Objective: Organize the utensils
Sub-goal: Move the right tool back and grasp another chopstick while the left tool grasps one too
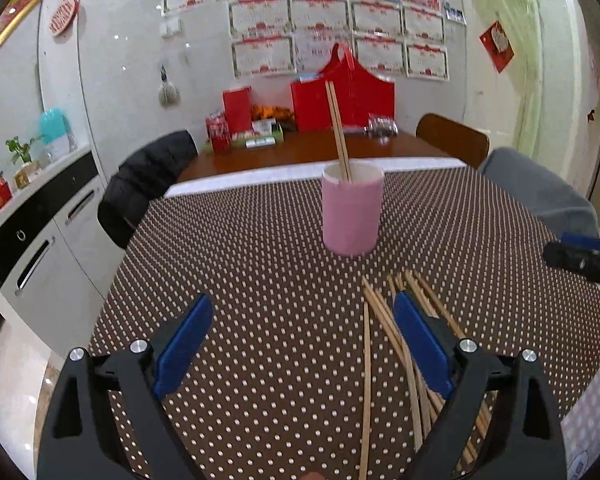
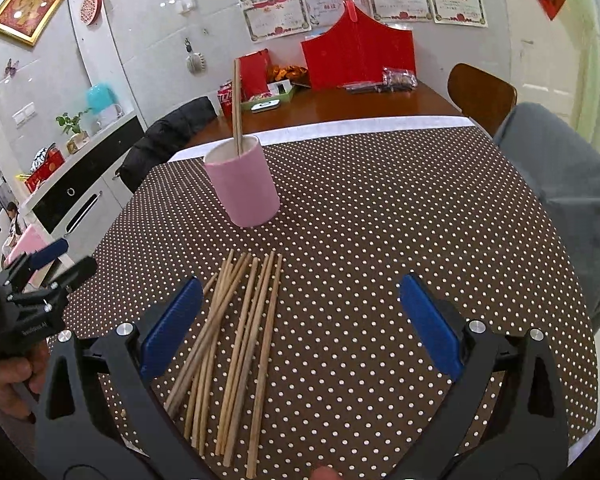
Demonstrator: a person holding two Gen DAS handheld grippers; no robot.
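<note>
The left gripper (image 1: 300, 320) is hovering with jaws spread, empty, left of the loose chopsticks (image 2: 236, 344). These are lying on the dotted tablecloth (image 2: 380, 240) just short of the pink cup (image 2: 242, 182), long axes pointing roughly toward it. The right gripper (image 2: 300, 304), also spread and empty, is hovering over them, judged nearer.
</note>
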